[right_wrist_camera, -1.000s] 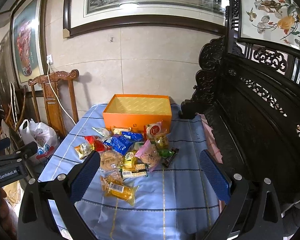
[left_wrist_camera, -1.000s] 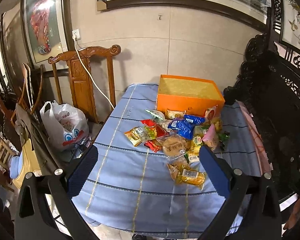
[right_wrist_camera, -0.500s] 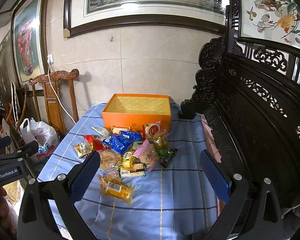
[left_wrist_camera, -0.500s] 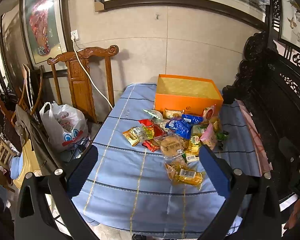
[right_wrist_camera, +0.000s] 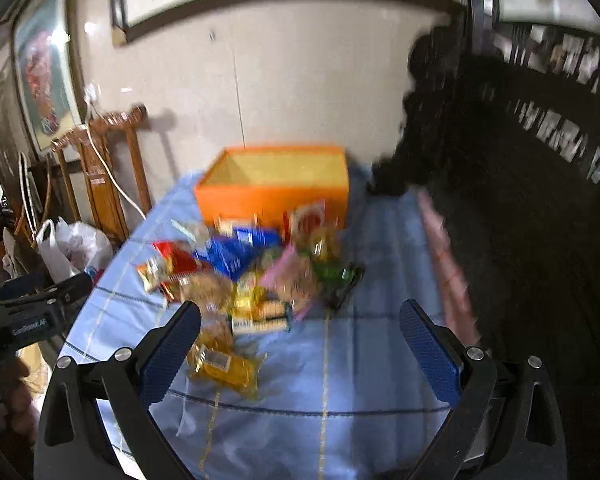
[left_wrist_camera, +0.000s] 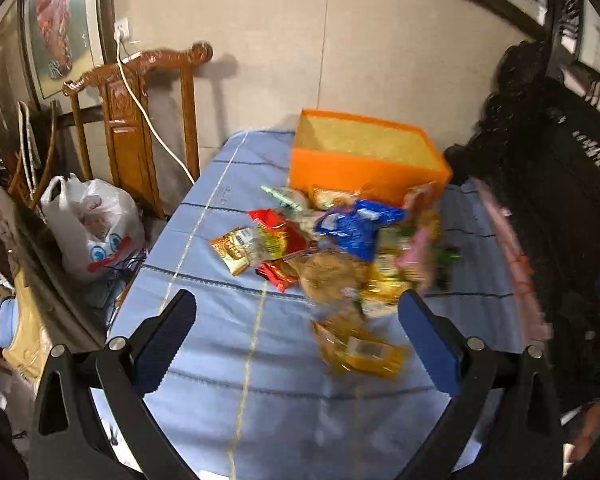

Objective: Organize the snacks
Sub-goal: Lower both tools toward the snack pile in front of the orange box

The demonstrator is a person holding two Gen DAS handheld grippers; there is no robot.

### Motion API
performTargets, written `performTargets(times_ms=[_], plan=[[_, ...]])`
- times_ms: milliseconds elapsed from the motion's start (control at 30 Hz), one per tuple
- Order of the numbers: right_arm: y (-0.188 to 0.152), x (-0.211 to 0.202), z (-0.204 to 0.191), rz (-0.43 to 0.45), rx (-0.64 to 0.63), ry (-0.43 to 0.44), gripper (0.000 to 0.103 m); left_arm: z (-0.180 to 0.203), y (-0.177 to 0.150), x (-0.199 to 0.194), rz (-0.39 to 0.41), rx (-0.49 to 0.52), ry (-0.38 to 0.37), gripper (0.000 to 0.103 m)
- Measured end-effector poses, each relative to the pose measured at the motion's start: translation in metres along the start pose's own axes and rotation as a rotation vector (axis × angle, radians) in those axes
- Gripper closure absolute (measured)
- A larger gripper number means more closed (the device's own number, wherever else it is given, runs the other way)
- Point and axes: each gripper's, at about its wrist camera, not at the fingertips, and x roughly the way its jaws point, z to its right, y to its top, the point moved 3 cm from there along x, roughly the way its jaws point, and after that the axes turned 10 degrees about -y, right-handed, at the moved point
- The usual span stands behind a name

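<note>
- The left gripper (left_wrist_camera: pixel 296 332) and right gripper (right_wrist_camera: pixel 300 340) are hanging wide open, holding nothing, above the table (left_wrist_camera: pixel 220 380).
- Snack packets (left_wrist_camera: pixel 332 256) are lying heaped mid-table.
- An orange box (left_wrist_camera: pixel 364 168) is sitting open just behind them.

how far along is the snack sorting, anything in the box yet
Nothing looks done: the orange box shows only its bare lining. Nothing is in hand either; the left tool and right tool are both open over the table. All the snacks are still piled on the cloth in front of the box.
</note>
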Motion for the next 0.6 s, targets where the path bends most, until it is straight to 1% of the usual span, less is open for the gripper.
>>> performTargets(times_ms=[67,167,233,300,367,400,500,600], plan=[[-0.014,0.038,-0.006,-0.066,0.005,0.026,0.004,-0.022,-0.012,0.039,-0.039,-0.010,0.019,0.004],[-0.026,0.087,-0.021,-0.136,-0.009,0.027,0.004,-0.042,-0.019,0.085,-0.080,-0.040,-0.020,0.004],[-0.023,0.116,-0.031,-0.161,-0.004,0.021,0.004,-0.051,-0.017,0.117,-0.093,-0.010,-0.029,0.004],[-0.013,0.133,-0.036,-0.166,0.005,0.015,0.004,-0.057,-0.007,0.145,-0.109,0.017,-0.033,0.004],[-0.001,0.151,-0.045,-0.167,0.003,0.019,0.004,-0.065,0.006,0.163,-0.100,0.025,-0.050,0.004],[0.004,0.161,-0.049,-0.165,-0.008,0.005,0.004,-0.069,0.012,0.170,-0.096,0.026,-0.057,0.004],[0.015,0.180,-0.054,-0.185,0.004,-0.024,0.004,-0.082,0.032,0.195,-0.083,0.030,-0.102,0.004],[0.021,0.197,-0.059,-0.197,0.026,-0.055,0.004,-0.083,0.045,0.218,-0.095,0.061,-0.152,0.004]])
